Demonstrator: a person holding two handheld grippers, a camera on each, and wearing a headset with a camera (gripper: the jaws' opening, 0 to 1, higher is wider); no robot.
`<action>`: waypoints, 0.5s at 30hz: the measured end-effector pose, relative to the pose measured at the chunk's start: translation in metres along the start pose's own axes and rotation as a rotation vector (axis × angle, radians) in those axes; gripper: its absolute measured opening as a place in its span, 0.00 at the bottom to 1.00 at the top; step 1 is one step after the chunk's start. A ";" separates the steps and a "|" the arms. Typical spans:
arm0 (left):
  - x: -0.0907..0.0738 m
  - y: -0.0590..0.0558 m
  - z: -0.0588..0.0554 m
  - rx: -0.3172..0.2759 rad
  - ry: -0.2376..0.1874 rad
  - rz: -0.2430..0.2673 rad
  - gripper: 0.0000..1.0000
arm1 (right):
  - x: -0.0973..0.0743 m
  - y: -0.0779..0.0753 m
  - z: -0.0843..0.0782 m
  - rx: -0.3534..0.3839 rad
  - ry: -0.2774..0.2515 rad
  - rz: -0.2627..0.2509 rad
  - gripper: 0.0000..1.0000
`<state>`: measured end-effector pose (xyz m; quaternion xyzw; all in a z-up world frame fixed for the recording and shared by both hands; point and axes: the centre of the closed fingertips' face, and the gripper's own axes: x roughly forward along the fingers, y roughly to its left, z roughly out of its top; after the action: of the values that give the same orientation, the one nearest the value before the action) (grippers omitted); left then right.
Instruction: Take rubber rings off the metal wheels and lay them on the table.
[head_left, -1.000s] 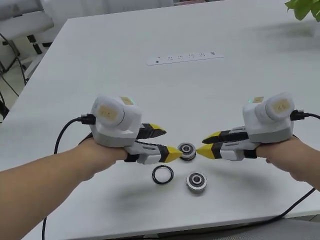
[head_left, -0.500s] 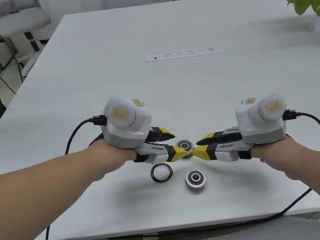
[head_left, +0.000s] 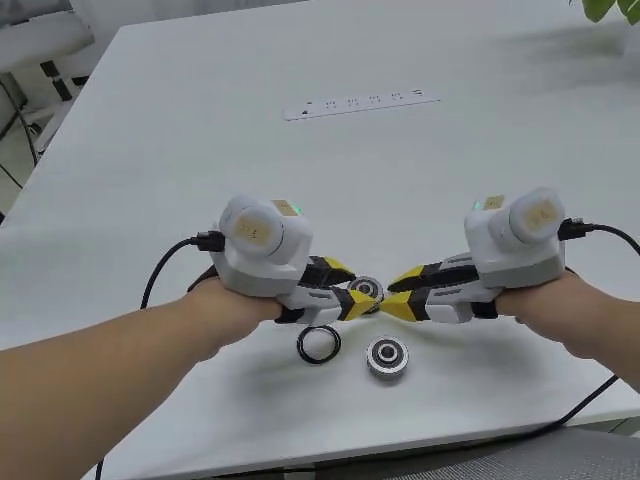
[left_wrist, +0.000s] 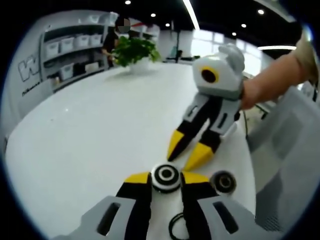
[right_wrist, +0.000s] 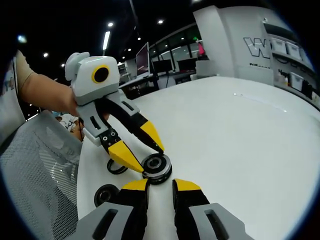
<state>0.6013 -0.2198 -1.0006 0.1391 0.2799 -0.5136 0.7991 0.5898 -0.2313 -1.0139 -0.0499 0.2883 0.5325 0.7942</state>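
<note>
Wheel (head_left: 364, 289) first, since we place everything else by it. In the head view it sits on the table (head_left: 200, 150), caught between the yellow tips of the left gripper (head_left: 357, 288). The right gripper (head_left: 390, 296) points at the wheel from the opposite side, its tips just beside it, jaws a little apart and holding nothing. A second wheel (head_left: 387, 356) lies flat on the near side of the wheel, and a loose black ring (head_left: 318, 344) lies near it to the left. A socket strip (head_left: 358, 103) lies well beyond the wheel.

In the left gripper view we see the wheel (left_wrist: 166, 176) pinched by the left gripper (left_wrist: 166, 179), one tip pressed to each side. The right gripper (left_wrist: 184, 156) comes down just behind the wheel, jaws parted. The second wheel (left_wrist: 223, 182) lies to the wheel's right, and a plant (left_wrist: 132, 50) stands far beyond.

In the right gripper view the right gripper (right_wrist: 160, 186) is slightly spread (nothing lies between its tips), just short of the wheel (right_wrist: 156, 165). The left gripper (right_wrist: 145, 157) grips that wheel from the far side. The ring (right_wrist: 116, 166) and second wheel (right_wrist: 105, 195) lie left of the wheel.
</note>
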 end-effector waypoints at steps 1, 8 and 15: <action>0.000 0.001 0.000 0.021 0.006 0.005 0.23 | 0.001 0.000 -0.001 -0.001 0.001 0.000 0.16; 0.000 -0.001 0.001 0.078 0.010 0.009 0.20 | 0.001 -0.001 -0.001 -0.007 0.000 0.003 0.15; 0.002 -0.003 0.002 0.068 0.003 0.009 0.15 | 0.001 -0.001 -0.001 -0.014 -0.002 0.005 0.15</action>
<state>0.5998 -0.2241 -1.0001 0.1683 0.2629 -0.5190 0.7957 0.5903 -0.2310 -1.0159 -0.0541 0.2837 0.5366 0.7929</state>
